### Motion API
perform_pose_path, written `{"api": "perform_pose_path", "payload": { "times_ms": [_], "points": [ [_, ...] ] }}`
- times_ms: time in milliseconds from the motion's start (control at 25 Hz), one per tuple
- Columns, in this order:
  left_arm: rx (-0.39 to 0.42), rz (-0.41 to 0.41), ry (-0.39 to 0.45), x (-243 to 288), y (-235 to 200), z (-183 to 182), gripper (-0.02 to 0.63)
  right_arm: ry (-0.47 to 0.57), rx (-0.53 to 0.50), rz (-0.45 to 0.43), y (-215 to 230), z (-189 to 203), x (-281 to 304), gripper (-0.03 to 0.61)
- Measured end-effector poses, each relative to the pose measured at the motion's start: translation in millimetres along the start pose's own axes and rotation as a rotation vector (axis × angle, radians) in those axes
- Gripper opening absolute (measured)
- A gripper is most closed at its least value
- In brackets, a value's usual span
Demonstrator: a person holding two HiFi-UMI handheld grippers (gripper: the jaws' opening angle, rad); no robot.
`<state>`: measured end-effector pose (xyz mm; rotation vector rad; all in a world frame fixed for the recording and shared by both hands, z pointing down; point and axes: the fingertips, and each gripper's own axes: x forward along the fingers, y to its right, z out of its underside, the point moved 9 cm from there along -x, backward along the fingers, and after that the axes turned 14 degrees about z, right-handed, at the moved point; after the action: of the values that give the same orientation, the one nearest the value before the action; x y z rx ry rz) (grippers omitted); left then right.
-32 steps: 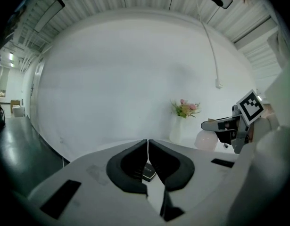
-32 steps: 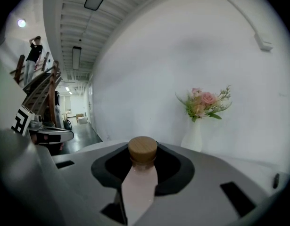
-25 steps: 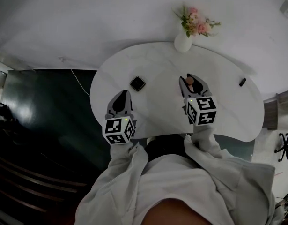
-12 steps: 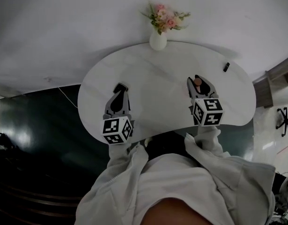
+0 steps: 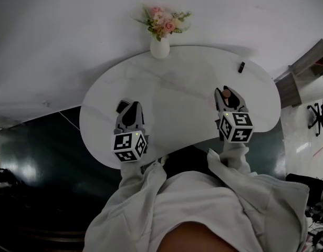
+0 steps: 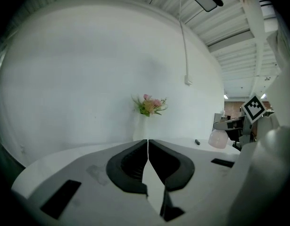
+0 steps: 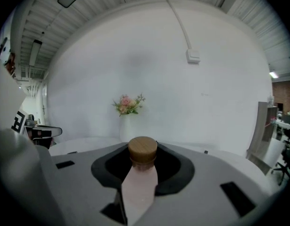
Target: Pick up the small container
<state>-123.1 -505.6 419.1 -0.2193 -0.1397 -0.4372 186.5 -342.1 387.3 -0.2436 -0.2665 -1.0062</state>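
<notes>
1. Two grippers show in the head view, both over a white oval counter [image 5: 177, 88]. The left gripper [image 5: 134, 108] hangs above the near left part, just beside a small dark square object [image 5: 122, 106]. The right gripper [image 5: 228, 92] is over the near right part, with the small container [image 5: 228, 96] between its jaws. A white vase of pink flowers [image 5: 160, 45] stands at the far edge. A small dark object [image 5: 240, 67] lies towards the far right.
2. Seen from the left gripper view, that gripper's jaws meet at the tips with nothing between them. The vase stands beyond them against the white wall. At the right edge, the right gripper carries the pale pink container.
3. Seen from the right gripper view, the jaws stand partly apart and are clamped on the container's pale pink body. The container is upright between them, and its round wooden lid [image 7: 143, 149] rises above the pads. The vase is ahead, a little to the left, and the left gripper shows at the left edge.
</notes>
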Motion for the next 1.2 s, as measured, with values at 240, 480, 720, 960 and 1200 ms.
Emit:
{"api": "perform_pose_path", "payload": {
  "times_ms": [240,480,720,960,1200],
  "points": [
    [0.001,0.018,-0.013,8.5,2.8,0.4,0.017,-0.003,-0.007,0.016,6.2,4.1,2.5,0.172],
    [0.006,0.021,-0.018,10.3,6.6,0.6,0.017,-0.011,-0.009,0.003,5.8,8.6,4.1,0.172],
    [0.003,0.018,-0.023,12.8,7.3,0.6,0.017,-0.011,-0.018,-0.011,4.3,6.7,9.4,0.172],
    [0.002,0.018,-0.027,15.4,6.9,1.2,0.017,-0.018,-0.025,-0.02,2.2,7.6,13.3,0.172],
    [0.001,0.014,-0.03,16.5,6.8,2.1,0.017,-0.019,-0.024,-0.025,2.4,8.1,15.9,0.172]
  ]
}}
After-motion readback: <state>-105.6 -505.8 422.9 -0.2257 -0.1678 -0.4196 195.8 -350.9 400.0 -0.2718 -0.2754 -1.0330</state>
